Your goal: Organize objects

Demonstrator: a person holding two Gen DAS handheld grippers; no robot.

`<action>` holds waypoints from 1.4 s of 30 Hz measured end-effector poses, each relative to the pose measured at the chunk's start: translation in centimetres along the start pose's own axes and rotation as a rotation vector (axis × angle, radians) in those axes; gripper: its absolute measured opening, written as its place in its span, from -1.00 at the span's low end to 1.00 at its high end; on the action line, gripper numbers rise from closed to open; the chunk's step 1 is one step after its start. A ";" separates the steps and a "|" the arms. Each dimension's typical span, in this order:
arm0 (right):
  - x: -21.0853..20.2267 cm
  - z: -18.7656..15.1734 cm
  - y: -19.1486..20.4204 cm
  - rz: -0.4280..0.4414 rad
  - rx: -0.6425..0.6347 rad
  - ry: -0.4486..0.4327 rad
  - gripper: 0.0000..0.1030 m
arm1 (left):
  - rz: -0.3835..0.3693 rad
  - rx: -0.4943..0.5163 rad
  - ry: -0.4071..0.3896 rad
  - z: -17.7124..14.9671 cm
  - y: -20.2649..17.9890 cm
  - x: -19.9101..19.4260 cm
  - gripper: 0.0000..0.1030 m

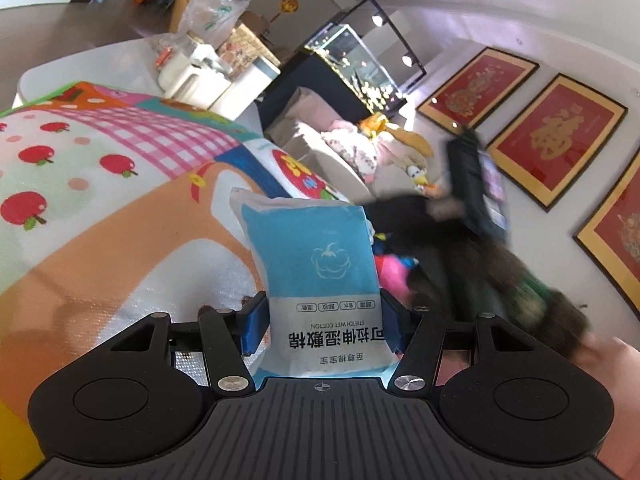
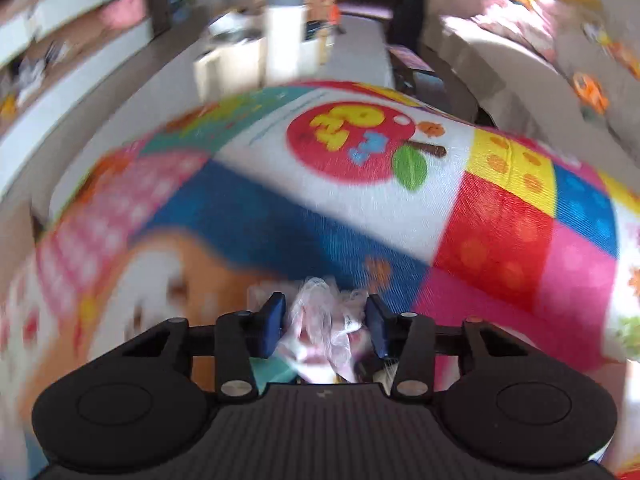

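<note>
My left gripper (image 1: 322, 322) is shut on a blue and white pack of wet cotton wipes (image 1: 316, 268) and holds it upright above the colourful play mat (image 1: 100, 200). In the right wrist view, my right gripper (image 2: 326, 326) is shut on a crumpled clear plastic bag with pink contents (image 2: 324, 332), above the same mat (image 2: 320, 208). That view is motion-blurred. The other gripper and arm (image 1: 480, 240) show blurred at the right of the left wrist view.
A white table with a kettle (image 1: 180, 72), plastic bags and boxes stands beyond the mat. A sofa with plush toys (image 1: 380, 148) and a fish tank (image 1: 360, 68) lie behind. Red framed pictures (image 1: 556, 140) hang on the wall. A white bottle (image 2: 284, 36) stands past the mat.
</note>
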State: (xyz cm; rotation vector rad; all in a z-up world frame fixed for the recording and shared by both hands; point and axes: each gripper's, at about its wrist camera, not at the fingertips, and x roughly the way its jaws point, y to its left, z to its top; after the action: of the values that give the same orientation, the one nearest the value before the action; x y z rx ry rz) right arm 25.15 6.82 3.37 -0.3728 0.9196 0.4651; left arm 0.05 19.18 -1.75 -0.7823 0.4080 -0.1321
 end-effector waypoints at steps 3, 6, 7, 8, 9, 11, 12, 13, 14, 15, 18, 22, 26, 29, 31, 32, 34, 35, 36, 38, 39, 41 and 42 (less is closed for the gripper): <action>-3.1 -4.1 -0.3 0.021 -0.065 0.027 -0.18 | -0.017 0.013 0.078 -0.2 -0.3 1.0 0.19; -6.4 -8.8 -1.2 0.061 -0.060 0.052 -0.18 | -0.003 0.046 0.098 -0.4 -0.7 1.4 0.20; -7.4 -10.3 -1.6 0.055 -0.052 0.050 -0.18 | 0.005 0.060 0.104 -0.5 -1.0 1.5 0.20; -8.4 -11.8 -2.0 0.066 -0.041 0.050 -0.18 | 0.013 0.074 0.116 -0.6 -1.3 1.7 0.20; -9.3 -13.3 -2.4 0.085 -0.015 0.053 -0.18 | 0.019 0.088 0.128 -0.7 -1.6 1.9 0.20; -11.1 -15.7 -3.2 0.123 0.031 0.056 -0.18 | 0.025 0.100 0.151 -1.1 -2.2 2.3 0.20; -11.8 -16.8 -3.5 0.139 0.046 0.051 -0.18 | 0.027 0.104 0.166 -1.4 -2.6 2.6 0.20; -12.4 -17.8 -3.7 0.134 0.056 0.040 -0.18 | 0.024 0.110 0.185 -1.7 -3.1 2.9 0.20; -13.0 -18.7 -3.8 0.126 0.058 0.032 -0.18 | 0.015 0.115 0.205 -2.0 -3.4 3.3 0.20; -13.8 -19.8 -3.7 0.121 0.058 0.021 -0.18 | 0.006 0.121 0.227 -2.2 -3.9 3.5 0.20; -15.1 -19.9 -4.7 0.103 0.106 -0.060 -0.17 | -0.012 0.153 0.253 -2.8 -4.8 3.4 0.19; -16.4 -16.3 -6.1 0.076 0.175 -0.196 -0.17 | 0.035 0.155 0.231 -2.5 -5.2 2.2 0.19; -12.4 -10.8 -4.9 -0.045 0.129 -0.198 -0.17 | 0.047 0.204 0.241 -2.4 -5.9 0.3 0.19; -7.5 -7.9 -4.1 -0.223 0.092 -0.150 -0.17 | 0.040 0.220 0.247 -2.4 -6.0 -0.9 0.19; -4.8 -7.1 -4.1 -0.248 0.094 -0.084 -0.31 | 0.040 0.226 0.251 -2.5 -5.7 -1.7 0.19; -4.1 -7.2 -4.0 -0.245 0.085 -0.061 -0.41 | 0.041 0.227 0.253 -2.6 -5.6 -1.9 0.19; -4.1 -7.8 -3.3 -0.258 0.037 -0.059 -0.43 | 0.044 0.228 0.257 -2.6 -5.4 -2.4 0.19; -4.6 -8.2 -3.1 -0.236 0.017 -0.061 -0.43 | 0.044 0.229 0.258 -2.6 -5.4 -2.5 0.19; -5.3 -8.9 -3.0 -0.200 0.011 -0.062 -0.43 | 0.043 0.230 0.258 -2.6 -5.4 -2.6 0.19; -7.0 -10.7 -2.7 -0.127 0.007 -0.059 -0.43 | 0.038 0.232 0.257 -2.7 -5.6 -2.8 0.19; -8.0 -11.9 -2.6 -0.093 0.005 -0.057 -0.43 | 0.034 0.233 0.257 -2.8 -5.7 -2.8 0.19; -10.3 -14.6 -2.2 -0.045 -0.013 -0.061 -0.43 | 0.032 0.243 0.263 -3.0 -6.2 -2.8 0.19; -11.4 -16.1 -2.1 -0.027 -0.024 -0.067 -0.43 | 0.033 0.252 0.268 -3.2 -6.5 -2.8 0.19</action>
State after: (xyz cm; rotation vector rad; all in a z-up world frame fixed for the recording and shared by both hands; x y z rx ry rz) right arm 9.54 -5.44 4.04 -0.3886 0.8432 0.4613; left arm -3.52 13.26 1.68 -0.5098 0.6445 -0.2535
